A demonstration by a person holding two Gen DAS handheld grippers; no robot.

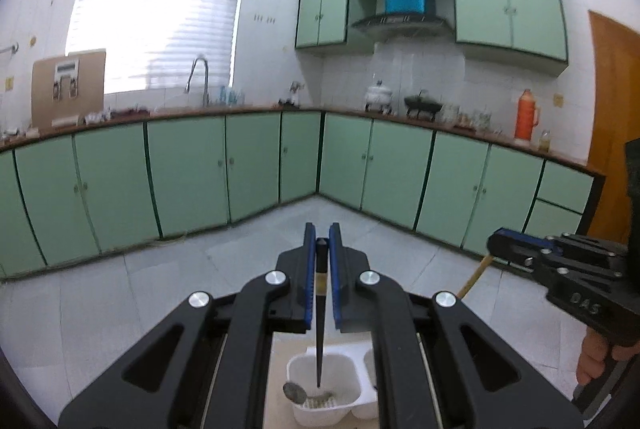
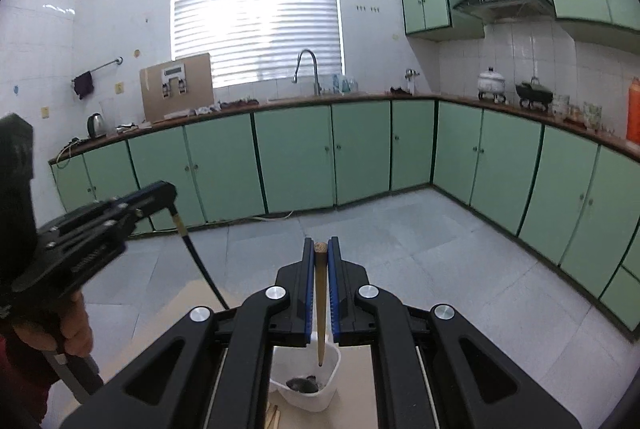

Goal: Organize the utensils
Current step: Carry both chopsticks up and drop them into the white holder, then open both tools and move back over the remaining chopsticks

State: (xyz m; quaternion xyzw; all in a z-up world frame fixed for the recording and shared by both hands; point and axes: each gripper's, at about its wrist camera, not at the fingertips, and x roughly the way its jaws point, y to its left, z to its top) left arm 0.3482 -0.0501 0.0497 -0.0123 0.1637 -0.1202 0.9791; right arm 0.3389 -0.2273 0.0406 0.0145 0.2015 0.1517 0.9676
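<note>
My left gripper is shut on a black chopstick with a tan band; its tip hangs over the left compartment of a white utensil holder. A metal spoon lies in that compartment. My right gripper is shut on a tan wooden chopstick, whose tip points into a compartment of the white holder with a dark item at its bottom. The right gripper also shows at the right of the left wrist view, the left gripper at the left of the right wrist view.
The holder stands on a pale tabletop. Loose wooden sticks lie beside it. Beyond is grey tiled floor, green base cabinets with a cluttered counter, a sink tap and an orange flask. A person's hand holds the left handle.
</note>
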